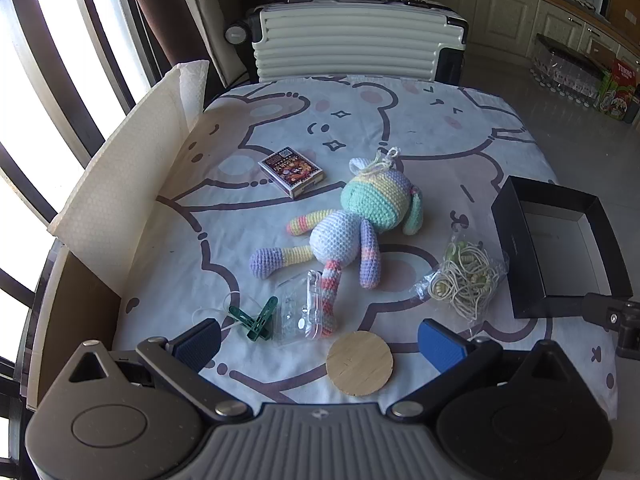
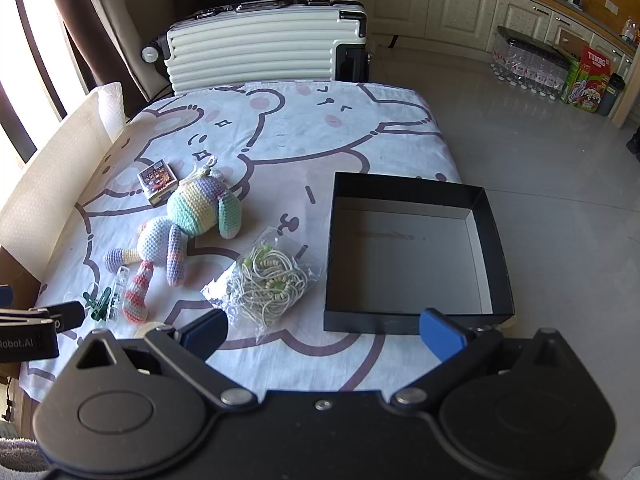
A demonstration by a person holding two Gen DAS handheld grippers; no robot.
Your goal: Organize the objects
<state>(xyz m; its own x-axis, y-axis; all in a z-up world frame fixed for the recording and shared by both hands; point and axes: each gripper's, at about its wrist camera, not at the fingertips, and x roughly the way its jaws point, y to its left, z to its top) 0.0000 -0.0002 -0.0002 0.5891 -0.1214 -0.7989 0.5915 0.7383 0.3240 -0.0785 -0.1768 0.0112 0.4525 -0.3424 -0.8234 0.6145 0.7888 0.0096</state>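
Note:
A pastel crochet doll [image 1: 352, 224] [image 2: 188, 224] lies mid-table. Near it are a card box [image 1: 292, 172] [image 2: 157, 179], a bag of beige cords [image 1: 464, 276] [image 2: 272, 280], a clear plastic packet [image 1: 300, 312] [image 2: 119, 292], a green clip [image 1: 258, 318] [image 2: 97, 302] and a round wooden coaster [image 1: 359, 362]. An empty black box [image 2: 412, 256] [image 1: 560, 240] sits at the right edge. My left gripper [image 1: 320, 344] is open above the coaster. My right gripper [image 2: 324, 332] is open, empty, at the black box's near wall.
The table wears a cartoon bear cloth [image 1: 400, 128] [image 2: 304, 128]. A white foam sheet [image 1: 132, 184] stands along its left edge. A ribbed white suitcase [image 1: 352, 40] [image 2: 264, 48] stands behind the table. Tiled floor and bottle packs [image 2: 532, 68] lie to the right.

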